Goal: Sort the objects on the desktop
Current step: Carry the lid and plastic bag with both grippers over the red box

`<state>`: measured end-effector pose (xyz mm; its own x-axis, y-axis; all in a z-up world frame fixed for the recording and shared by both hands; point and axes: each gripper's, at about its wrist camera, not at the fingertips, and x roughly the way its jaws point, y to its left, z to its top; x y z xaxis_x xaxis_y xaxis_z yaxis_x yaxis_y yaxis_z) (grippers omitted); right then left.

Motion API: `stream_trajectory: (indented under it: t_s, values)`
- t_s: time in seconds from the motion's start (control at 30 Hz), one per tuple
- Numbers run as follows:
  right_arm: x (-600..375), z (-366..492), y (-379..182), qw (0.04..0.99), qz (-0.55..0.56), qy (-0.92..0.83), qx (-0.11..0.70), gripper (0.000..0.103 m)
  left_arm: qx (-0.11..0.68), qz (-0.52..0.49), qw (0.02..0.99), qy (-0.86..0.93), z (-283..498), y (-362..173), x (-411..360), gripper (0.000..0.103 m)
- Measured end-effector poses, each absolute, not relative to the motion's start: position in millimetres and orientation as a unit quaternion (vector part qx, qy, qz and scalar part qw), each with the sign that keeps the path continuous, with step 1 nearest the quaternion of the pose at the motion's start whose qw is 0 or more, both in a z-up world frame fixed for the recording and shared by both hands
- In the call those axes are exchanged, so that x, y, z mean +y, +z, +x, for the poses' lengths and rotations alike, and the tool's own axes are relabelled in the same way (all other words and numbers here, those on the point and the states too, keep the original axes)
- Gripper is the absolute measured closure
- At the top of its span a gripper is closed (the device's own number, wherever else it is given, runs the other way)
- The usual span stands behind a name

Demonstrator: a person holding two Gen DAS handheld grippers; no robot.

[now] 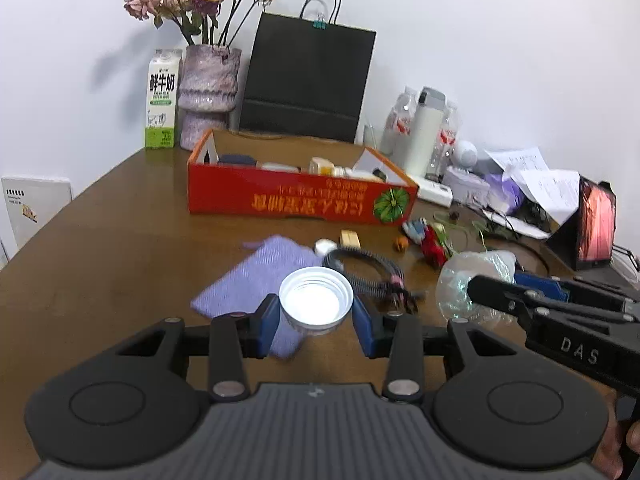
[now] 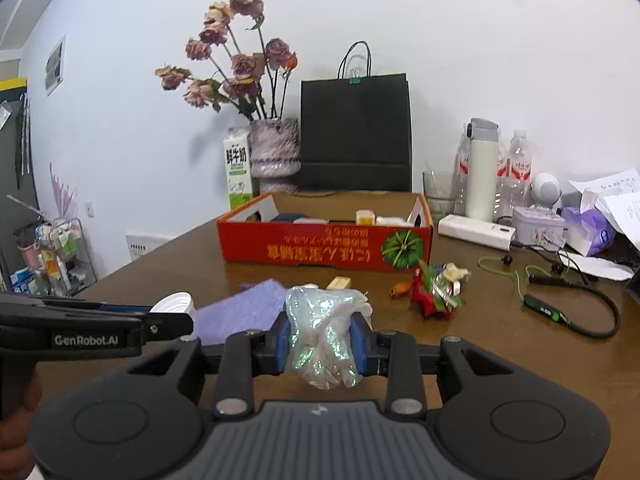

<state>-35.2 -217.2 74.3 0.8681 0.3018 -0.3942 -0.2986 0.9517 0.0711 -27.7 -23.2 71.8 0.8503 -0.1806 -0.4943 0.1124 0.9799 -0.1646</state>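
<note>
White ribbed plastic cup, round, mouth up, pinched in left claw above brown wooden tabletop. Crinkled iridescent clear plastic bag squeezed between right claw pads.

Against the wall at the back of the brown surface stand a green-and-white milk carton, a mottled vase of dried roses (pink, drooping) and a black paper bag. A wire rack stands on the floor at left.
</note>
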Motion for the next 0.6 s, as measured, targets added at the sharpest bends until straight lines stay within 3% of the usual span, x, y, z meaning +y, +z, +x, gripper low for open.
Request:
stream_trajectory:
  t_s: [0.33, 0.6]
  values:
    - [-215.0, 46.9, 110.6, 0.971, 0.023, 0.158, 0.18, 0.074, 0.24, -0.071, 0.967, -0.051, 51.9, 103.8, -13.0, 0.063]
    - [-209.6, 182.7, 148.4, 0.963, 0.021, 0.161, 0.216, 0.073, 0.274, -0.088, 0.955, -0.067, 185.3, 132.3, -4.5, 0.063]
